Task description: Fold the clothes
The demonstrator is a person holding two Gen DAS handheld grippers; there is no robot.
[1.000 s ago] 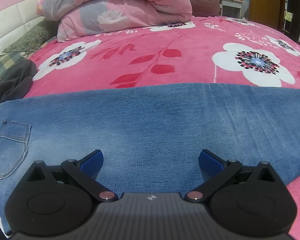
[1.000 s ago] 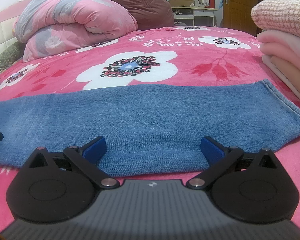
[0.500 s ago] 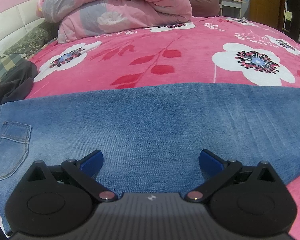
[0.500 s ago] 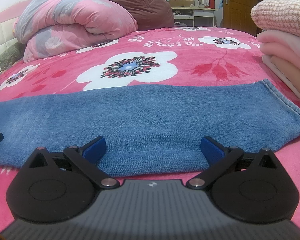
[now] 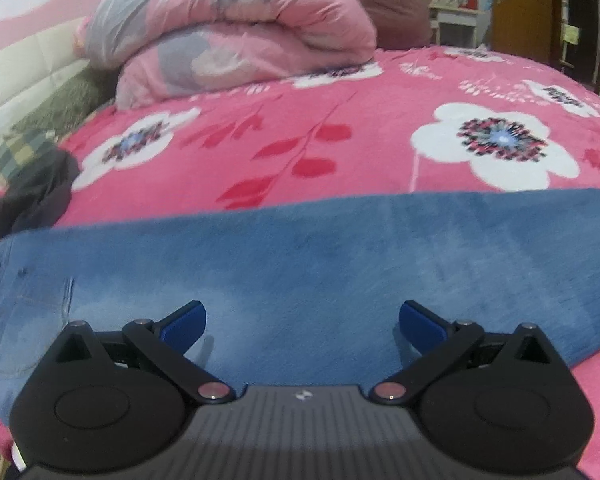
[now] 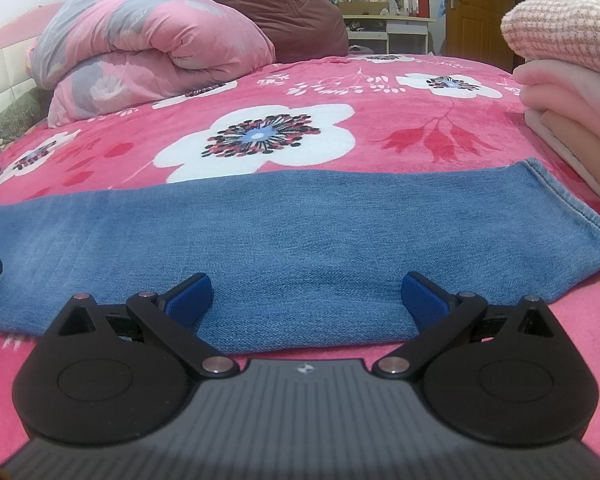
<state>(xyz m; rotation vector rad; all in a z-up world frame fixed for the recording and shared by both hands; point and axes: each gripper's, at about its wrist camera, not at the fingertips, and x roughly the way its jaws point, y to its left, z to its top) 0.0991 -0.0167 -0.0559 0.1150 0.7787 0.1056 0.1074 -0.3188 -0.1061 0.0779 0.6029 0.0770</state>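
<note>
Denim jeans (image 5: 300, 264): pocket seam in left view, hem (image 6: 572, 200) in right.

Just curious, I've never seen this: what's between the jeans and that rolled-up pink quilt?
In the right wrist view, only bare flowered bedspread lies between the jeans and the quilt.

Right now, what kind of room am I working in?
Most likely a home bedroom. The jeans lie flat on a bed with a pink floral blanket, a rolled pink duvet sits near a padded headboard, and a wooden door stands beyond the bed.
</note>
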